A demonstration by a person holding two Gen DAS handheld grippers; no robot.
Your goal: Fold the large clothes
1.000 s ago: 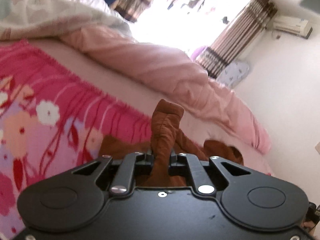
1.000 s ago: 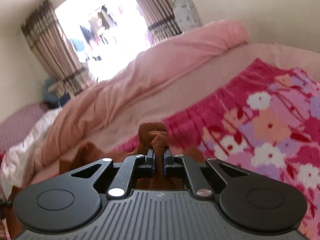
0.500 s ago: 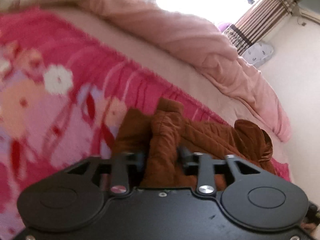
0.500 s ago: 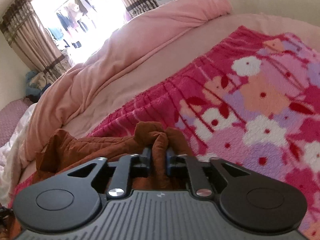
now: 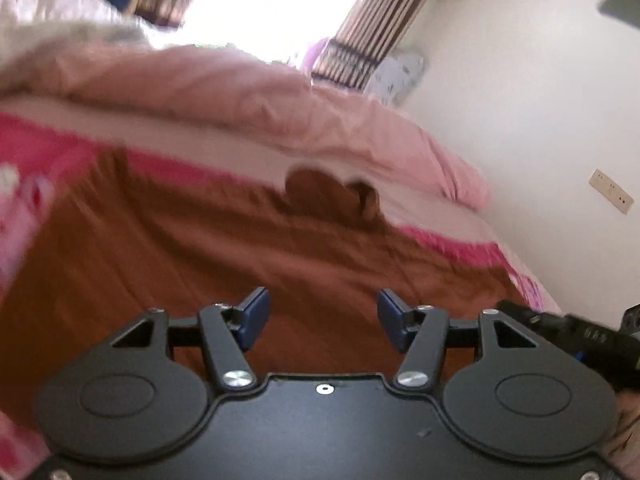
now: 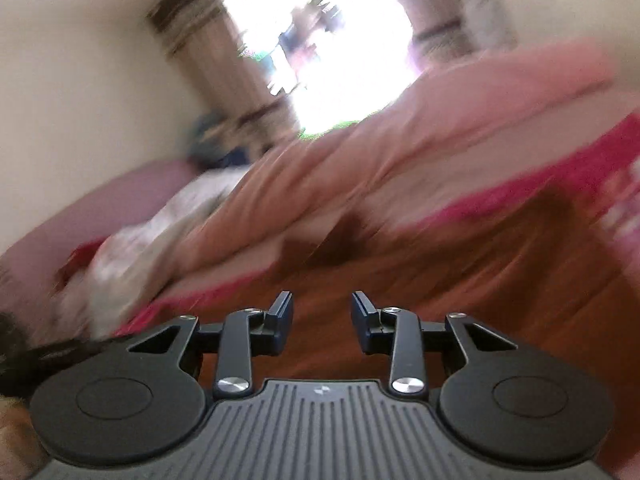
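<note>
A large brown garment (image 5: 248,248) lies spread out on the bed's pink flowered blanket (image 5: 24,160), with a bunched lump (image 5: 332,196) at its far edge. My left gripper (image 5: 320,320) is open and empty, just above the near part of the garment. In the right wrist view the same brown garment (image 6: 460,280) lies under my right gripper (image 6: 322,320), which is open and empty. The right wrist view is strongly blurred. The other gripper's black body (image 5: 580,336) shows at the right of the left wrist view.
A rolled pink duvet (image 5: 240,100) lies along the far side of the bed, also in the right wrist view (image 6: 400,152). Behind it are a bright window (image 5: 272,8) with striped curtains (image 5: 380,20). A white wall (image 5: 540,120) bounds the right.
Both grippers have let go of the bunched brown cloth and opened. The garment now lies spread flat on the blanket. Both cameras are moving fast and have tilted up.
</note>
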